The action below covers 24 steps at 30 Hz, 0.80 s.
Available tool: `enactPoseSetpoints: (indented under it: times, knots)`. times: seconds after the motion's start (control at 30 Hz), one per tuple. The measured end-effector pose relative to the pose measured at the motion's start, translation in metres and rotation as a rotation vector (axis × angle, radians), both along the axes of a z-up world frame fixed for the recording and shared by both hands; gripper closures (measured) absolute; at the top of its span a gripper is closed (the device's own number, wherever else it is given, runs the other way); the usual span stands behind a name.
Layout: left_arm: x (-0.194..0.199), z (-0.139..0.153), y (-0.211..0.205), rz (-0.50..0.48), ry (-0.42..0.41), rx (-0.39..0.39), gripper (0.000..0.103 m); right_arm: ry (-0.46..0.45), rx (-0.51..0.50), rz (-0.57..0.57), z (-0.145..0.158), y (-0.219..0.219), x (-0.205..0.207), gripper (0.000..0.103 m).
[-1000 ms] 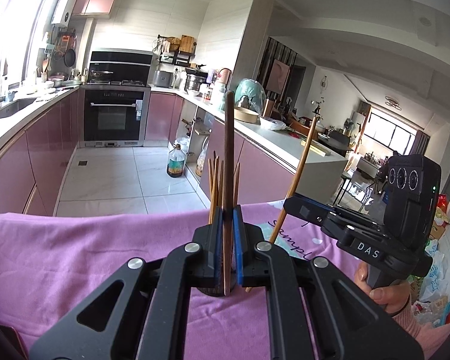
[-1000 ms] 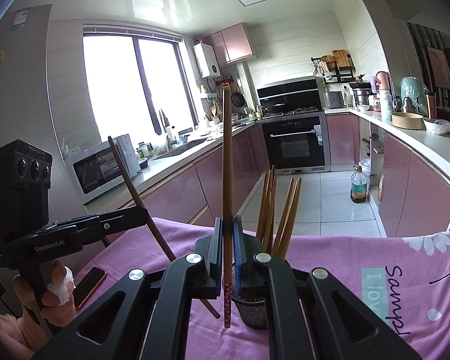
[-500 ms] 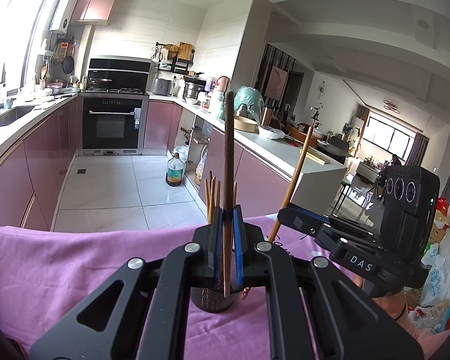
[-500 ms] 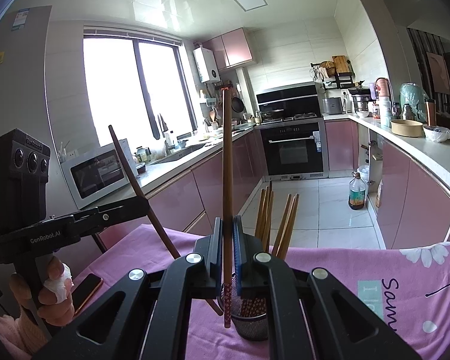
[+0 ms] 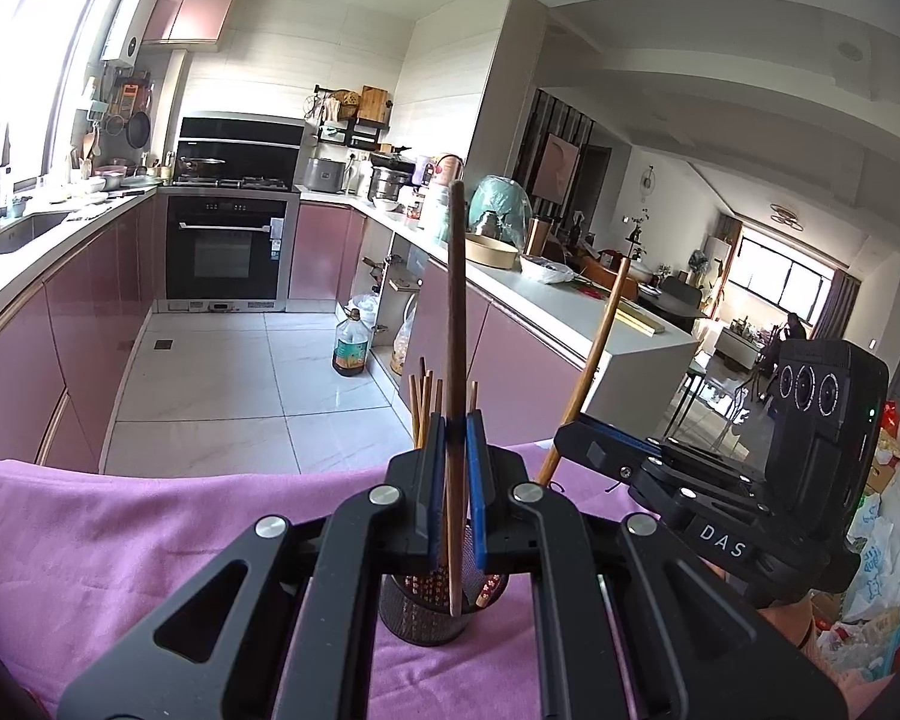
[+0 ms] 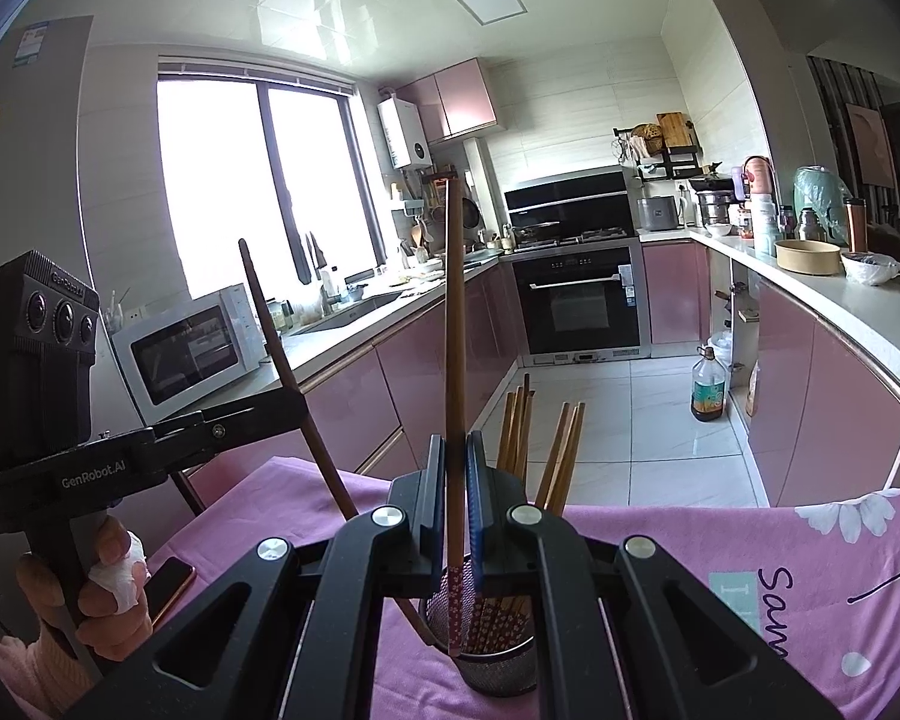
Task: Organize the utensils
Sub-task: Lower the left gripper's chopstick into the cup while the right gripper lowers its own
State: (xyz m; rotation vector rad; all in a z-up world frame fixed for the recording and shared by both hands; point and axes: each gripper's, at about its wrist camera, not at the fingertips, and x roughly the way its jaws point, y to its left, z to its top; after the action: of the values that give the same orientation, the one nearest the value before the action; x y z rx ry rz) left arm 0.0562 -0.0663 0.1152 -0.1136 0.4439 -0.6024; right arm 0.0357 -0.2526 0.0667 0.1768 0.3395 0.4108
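Two grippers are in play, each clenched on one long brown chopstick held nearly upright: the left gripper [image 5: 453, 480] pinches the left chopstick [image 5: 455, 324] between its blue pads, and the right gripper [image 6: 455, 492] pinches the right chopstick [image 6: 453, 324] the same way. One dark mesh holder [image 5: 417, 615] stands on the pink cloth [image 5: 150, 540], and about six more chopsticks [image 6: 534, 450] already lean inside it, patterned ends down. The lower tips of both held chopsticks hang at the holder's mouth; whether they touch anything inside is hidden by the gripper bodies, which block most of the holder in both views. In the right wrist view one phone [image 6: 171, 585] lies on the cloth beside the person's hand [image 6: 99, 594], which has a white wrap on a finger. One oil bottle [image 5: 351, 343] stands on the kitchen floor behind. Compared with a second ago, the holder sits lower and more exposed under the left gripper, while the right gripper's view is nearly unchanged and both grips remain as tight.
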Motion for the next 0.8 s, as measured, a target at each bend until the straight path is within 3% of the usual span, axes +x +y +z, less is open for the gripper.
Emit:
enactPoseSetpoints:
  times: [0.8]
  knots:
    - [0.021,0.005,0.000,0.024,0.028,0.007,0.096,0.022,0.012,-0.027,-0.005,0.006,0.011,0.098]
